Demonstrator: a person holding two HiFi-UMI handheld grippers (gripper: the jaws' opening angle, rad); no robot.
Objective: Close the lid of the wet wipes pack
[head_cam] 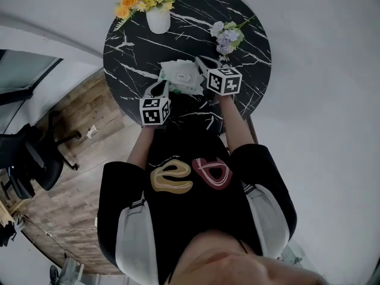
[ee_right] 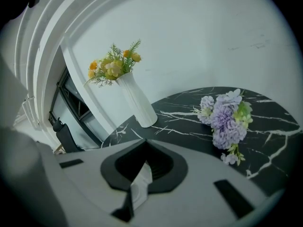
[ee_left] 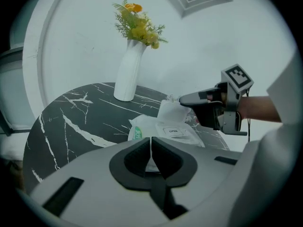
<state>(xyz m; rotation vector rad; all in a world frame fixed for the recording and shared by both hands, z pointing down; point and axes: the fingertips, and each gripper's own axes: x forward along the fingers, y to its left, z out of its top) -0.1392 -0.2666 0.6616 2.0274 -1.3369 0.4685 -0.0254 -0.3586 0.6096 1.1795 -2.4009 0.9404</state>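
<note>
The white wet wipes pack (head_cam: 181, 77) lies near the front of the round black marble table (head_cam: 133, 43). In the left gripper view the pack (ee_left: 165, 130) shows an "OPEN" label, and a white wipe (ee_left: 169, 110) stands up out of its top. My left gripper (head_cam: 160, 88) is at the pack's near left edge, and its jaws (ee_left: 150, 144) are shut with white pack material pinched between them. My right gripper (head_cam: 202, 65) is over the pack's right side. It is shut on the wipe (ee_right: 140, 182), which shows between its jaws (ee_right: 143, 161).
A white vase of yellow flowers (head_cam: 158, 15) stands at the table's far edge. A bunch of purple flowers (head_cam: 226, 37) lies at the far right. A black chair (head_cam: 29, 159) is on the wooden floor to the left. The person stands at the table's near edge.
</note>
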